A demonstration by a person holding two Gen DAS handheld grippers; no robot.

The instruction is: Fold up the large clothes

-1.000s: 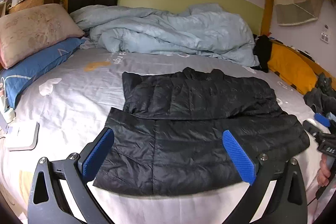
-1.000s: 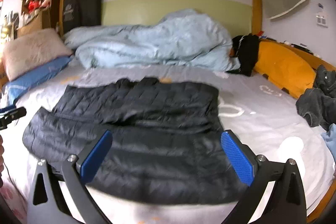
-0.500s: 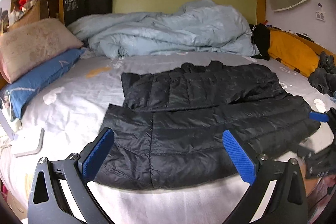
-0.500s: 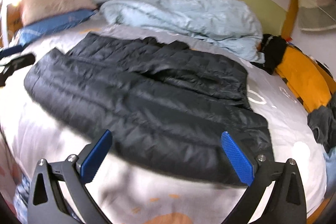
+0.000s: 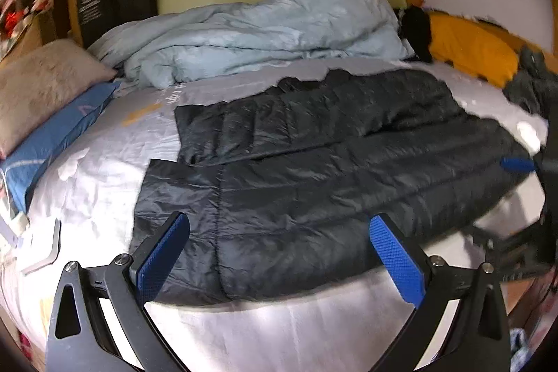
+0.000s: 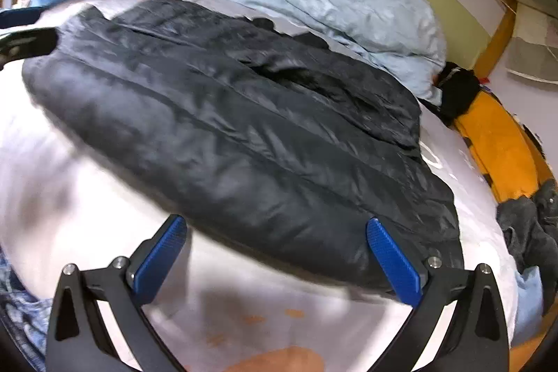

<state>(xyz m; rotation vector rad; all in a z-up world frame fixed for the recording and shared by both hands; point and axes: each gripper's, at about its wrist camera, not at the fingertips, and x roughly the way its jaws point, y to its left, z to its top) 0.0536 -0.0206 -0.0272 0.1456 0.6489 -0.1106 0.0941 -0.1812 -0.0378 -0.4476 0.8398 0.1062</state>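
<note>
Jacket (image 5: 314, 169) of dark quilted fabric lay spread flat across the bed sheet (image 5: 104, 156), one half apparently already folded over, while the left gripper (image 5: 279, 253) and right gripper (image 6: 275, 253) hung over its near hem, jaws wide and empty, seemingly poised to pinch that edge.

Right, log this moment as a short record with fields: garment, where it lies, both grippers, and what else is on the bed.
garment: black puffer jacket, partly folded, one layer lying over the far half
surface: bed sheet, jacket spread flat across it
left gripper: open, empty, over the jacket's near hem
right gripper: open, empty, at the near edge of the jacket
behind jacket: light blue duvet, bunched
left side: beige pillow on a blue pillow
right side: yellow cushion
</note>
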